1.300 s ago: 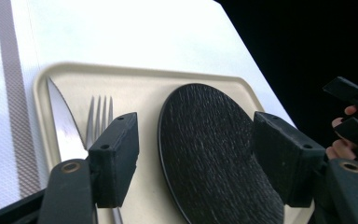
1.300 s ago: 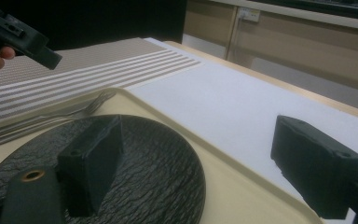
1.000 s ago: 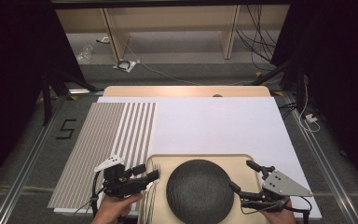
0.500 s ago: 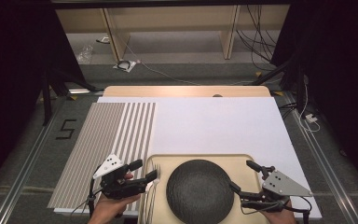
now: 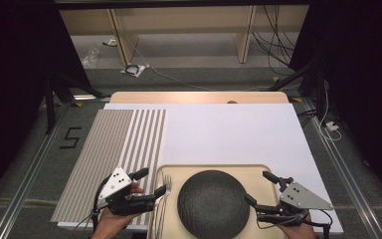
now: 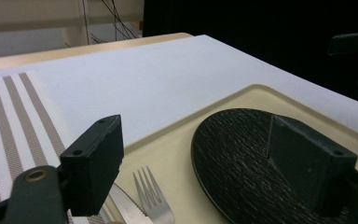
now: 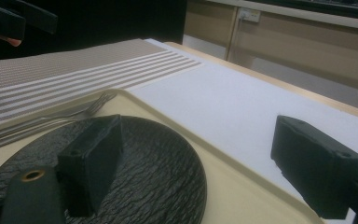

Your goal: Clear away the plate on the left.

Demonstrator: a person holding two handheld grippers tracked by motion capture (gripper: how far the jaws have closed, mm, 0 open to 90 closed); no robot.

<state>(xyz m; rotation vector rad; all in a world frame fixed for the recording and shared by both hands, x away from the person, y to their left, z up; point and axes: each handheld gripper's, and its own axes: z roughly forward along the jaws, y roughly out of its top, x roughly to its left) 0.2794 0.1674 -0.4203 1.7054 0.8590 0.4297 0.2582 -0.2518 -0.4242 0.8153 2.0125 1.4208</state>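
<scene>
In the high view, a beige tray [image 5: 258,172] sits at the near edge of the bench [image 5: 229,129], on its white cover; a striped mat [image 5: 114,154] lies to the tray's left. Inside the tray rest a black plate [image 5: 214,203], roughly at its middle, and a fork [image 5: 165,191] with other cutlery along the tray's left rim, just left of the plate. The left hand-held gripper [image 5: 153,181] hovers at the tray's left rim beside the fork; its jaws have just been opening and stand apart with nothing between them. The right hand-held gripper [image 5: 261,186] sits at the plate's right edge, over the tray's right side, jaws apart and not pressing anything. In the left gripper view, the left hand-held gripper [image 6: 214,154] looks across the tray [image 6: 177,149]: the fork [image 6: 151,200] and a knife blade [image 6: 126,207] lie below the gap, the plate [image 6: 242,154] under the right jaw. In the right gripper view, the right hand-held gripper [image 7: 200,154] has its left jaw over the plate [image 7: 158,177] and its right jaw beyond the tray's rim [image 7: 242,184], with the fork [image 7: 91,108] at the tray's far side.
</scene>
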